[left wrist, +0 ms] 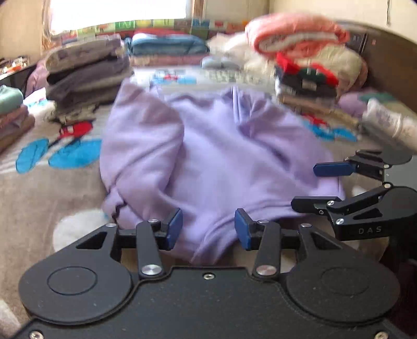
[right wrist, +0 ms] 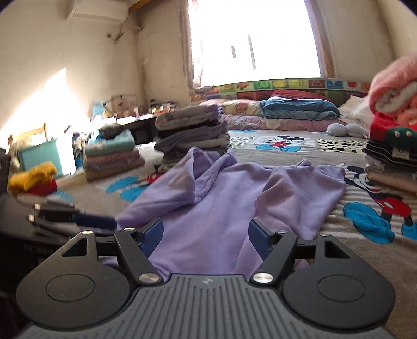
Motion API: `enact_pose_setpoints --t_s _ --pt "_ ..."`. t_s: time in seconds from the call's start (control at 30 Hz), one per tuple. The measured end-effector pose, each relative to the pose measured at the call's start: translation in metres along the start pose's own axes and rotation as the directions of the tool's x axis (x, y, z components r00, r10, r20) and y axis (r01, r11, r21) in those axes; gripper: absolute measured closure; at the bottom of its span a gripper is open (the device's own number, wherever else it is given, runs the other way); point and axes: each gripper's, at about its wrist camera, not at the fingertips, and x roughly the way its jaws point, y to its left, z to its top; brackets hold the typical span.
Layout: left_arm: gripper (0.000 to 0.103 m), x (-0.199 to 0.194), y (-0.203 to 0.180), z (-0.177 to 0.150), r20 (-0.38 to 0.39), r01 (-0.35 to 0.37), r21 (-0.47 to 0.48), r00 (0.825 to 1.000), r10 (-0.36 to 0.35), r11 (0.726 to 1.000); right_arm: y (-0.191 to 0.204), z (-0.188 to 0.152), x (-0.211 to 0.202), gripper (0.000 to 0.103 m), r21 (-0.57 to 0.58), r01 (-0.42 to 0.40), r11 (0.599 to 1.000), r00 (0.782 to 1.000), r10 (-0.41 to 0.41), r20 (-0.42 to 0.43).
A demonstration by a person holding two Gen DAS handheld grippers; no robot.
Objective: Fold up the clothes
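Sprawling soft lilac hoodie (left wrist: 208, 161), rumpled fleece

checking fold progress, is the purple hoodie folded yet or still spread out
Not folded. The purple hoodie lies loosely rumpled on the bed blanket, sleeves bunched over its body, unlike the neat stacks around it.

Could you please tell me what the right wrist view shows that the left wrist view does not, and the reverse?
Only the right wrist view shows the wall air conditioner, the teal bin and the yellow fluffy garment. Only the left wrist view shows the dark headboard and the right gripper seen side-on. Both share the lilac sweatshirt on the cartoon blanket, the grey folded stack and the pink-topped stack.
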Motion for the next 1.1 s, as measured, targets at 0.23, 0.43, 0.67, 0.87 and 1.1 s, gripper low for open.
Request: enact_pose_setpoints --t_s 0.23,0.43,0.67,0.87,1.1 --pt "0.063 -0.006 0.007 0.004 -0.064 -0.014 -0.034 0.998 0.012 0.999 -0.010 -0.016 0.003 0.032 0.040 0.046 0.998 0.974 -0.036 -0.225" --pt "0.050 -0.023 0.031 0.045 0.003 -0.036 -0.175 0.999 0.038 0.984 -0.018 -0.014 -0.034 0.019 0.189 -0.023 0.982 0.993 0.045 -0.111" --pt "0.046 -0.015 0.091 0.089 0.085 -0.030 -0.426 0.994 0.073 0.904 -0.082 -0.038 -0.046 0.006 0.632 -0.096 0.769 0.995 0.071 0.064" --pt "0.046 0.034 0.162 0.082 0.106 0.030 -0.623 0.993 0.046 0.782 -0.099 -0.060 -0.026 0.004 0.713 -0.019 0.700 0.998 -0.026 0.053" --pt "0.046 0.089 0.217 0.061 0.096 0.108 -0.789 0.994 -0.052 0.605 -0.083 -0.061 0.003 0.000 0.598 0.028 0.801 0.992 -0.095 0.081"
